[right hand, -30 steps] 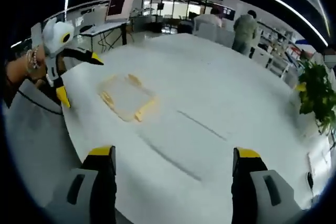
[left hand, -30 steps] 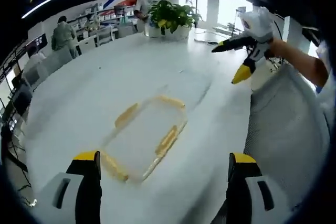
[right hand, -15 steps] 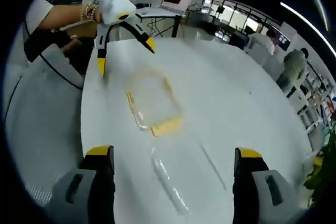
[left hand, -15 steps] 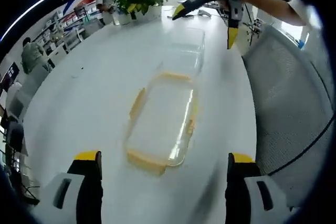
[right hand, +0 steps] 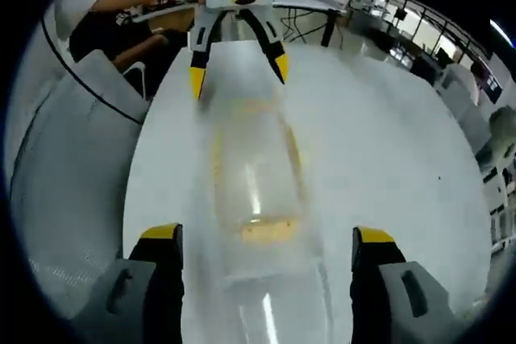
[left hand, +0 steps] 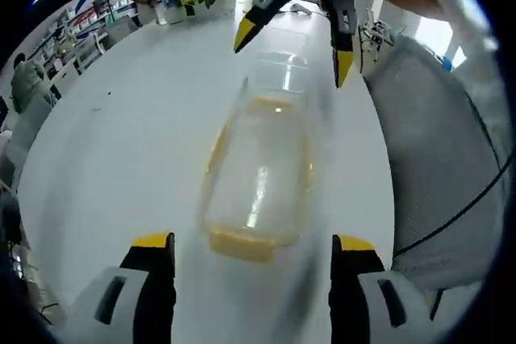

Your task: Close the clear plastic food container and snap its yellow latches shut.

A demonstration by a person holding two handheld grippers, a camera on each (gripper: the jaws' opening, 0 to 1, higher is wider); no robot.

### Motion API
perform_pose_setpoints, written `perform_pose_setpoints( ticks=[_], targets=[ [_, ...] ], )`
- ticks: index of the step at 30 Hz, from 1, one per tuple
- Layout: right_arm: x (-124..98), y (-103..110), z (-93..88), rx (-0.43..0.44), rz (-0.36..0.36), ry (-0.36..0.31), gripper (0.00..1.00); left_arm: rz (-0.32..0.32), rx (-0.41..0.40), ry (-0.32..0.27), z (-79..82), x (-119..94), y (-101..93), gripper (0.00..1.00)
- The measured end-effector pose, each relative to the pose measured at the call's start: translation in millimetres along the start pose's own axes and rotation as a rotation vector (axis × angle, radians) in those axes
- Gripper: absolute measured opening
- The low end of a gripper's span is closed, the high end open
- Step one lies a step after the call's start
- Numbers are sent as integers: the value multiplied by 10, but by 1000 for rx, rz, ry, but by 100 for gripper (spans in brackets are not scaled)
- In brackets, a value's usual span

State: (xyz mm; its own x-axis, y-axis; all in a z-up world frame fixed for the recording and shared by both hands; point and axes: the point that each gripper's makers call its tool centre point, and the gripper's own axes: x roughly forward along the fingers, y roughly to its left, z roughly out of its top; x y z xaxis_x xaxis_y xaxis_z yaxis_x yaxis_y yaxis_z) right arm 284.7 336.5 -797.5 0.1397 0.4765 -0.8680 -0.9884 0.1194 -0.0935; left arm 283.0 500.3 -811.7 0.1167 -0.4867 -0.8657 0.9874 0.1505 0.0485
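Container [left hand: 258,175] is lying on the white table [left hand: 121,142], lengthwise between the two grippers — its long axis is running straight from one to the other. Left gripper [left hand: 250,279] is facing one short end with its yellow latch [left hand: 242,243], jaws spread, holding nothing. Right gripper [right hand: 262,275] is facing the opposite end, jaws likewise spread and empty. Both are sitting about equally near. Image is blurred; lid position unclear. No legible writing.
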Motion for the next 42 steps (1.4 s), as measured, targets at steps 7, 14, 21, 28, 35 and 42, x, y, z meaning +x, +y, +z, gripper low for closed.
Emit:
perform_pose_setpoints(
  ticks=[7,14,21,28,35,42],
  targets=[
    [78,-8,-15,-32,71,28,61,-40,1,6,-35,81,55,57],
    [207,-22,-60,-40,96,61,57,-68,62,80,-148,193,71,53],
    [333,17,-122,-78,125,109,53,-94,79,95,-163,250,68,49],
    [415,34,-151,-100,142,138,43,-103,98,100,-146,263,70,44],
    [487,13,-205,-102,142,187,38,-87,118,110,-130,272,107,40],
    [482,6,-187,-95,139,194,38,-85,107,121,-137,265,109,37]
  ],
)
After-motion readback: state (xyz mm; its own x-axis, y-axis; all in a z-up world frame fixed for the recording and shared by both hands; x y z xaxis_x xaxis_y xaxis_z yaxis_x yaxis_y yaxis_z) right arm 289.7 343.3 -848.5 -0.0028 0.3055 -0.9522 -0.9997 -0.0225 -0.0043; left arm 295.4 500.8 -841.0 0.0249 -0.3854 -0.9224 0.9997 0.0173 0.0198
